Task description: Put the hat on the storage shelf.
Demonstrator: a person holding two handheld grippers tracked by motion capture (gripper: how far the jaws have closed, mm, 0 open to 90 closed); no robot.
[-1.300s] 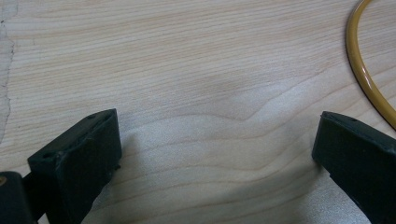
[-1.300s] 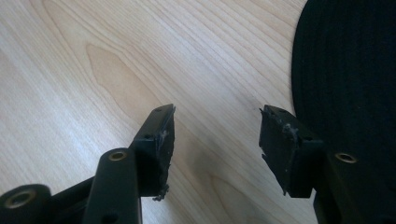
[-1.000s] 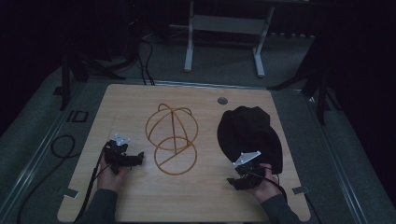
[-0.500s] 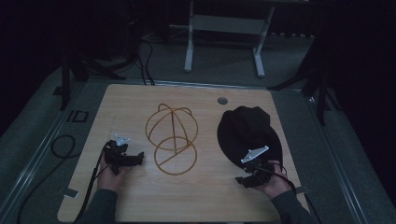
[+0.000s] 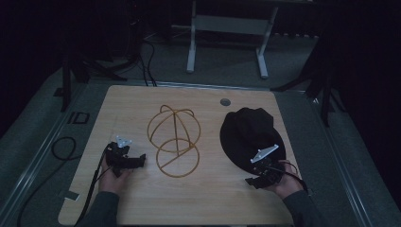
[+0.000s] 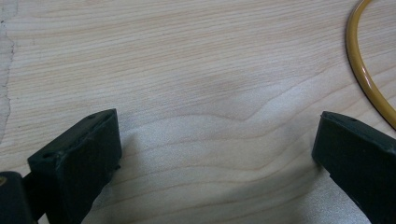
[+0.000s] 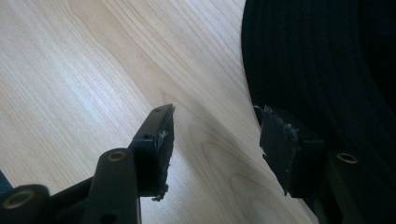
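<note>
Both grippers' fingers stand apart, empty. The right gripper (image 5: 261, 180) should slide one finger under the black hat (image 5: 248, 135) brim before lifting toward the wire hat stand (image 5: 174, 142).

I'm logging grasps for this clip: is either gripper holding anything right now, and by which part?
Nothing is held. The left gripper is open over bare table; the right gripper is open beside the black hat's brim.

From my seat, the black hat (image 7: 327, 60) runs off the right gripper view's top and right edges, one jaw covering its near rim, while the yellow wire stand (image 6: 369, 70) beside it is cropped to a short arc in the left gripper view.
</note>
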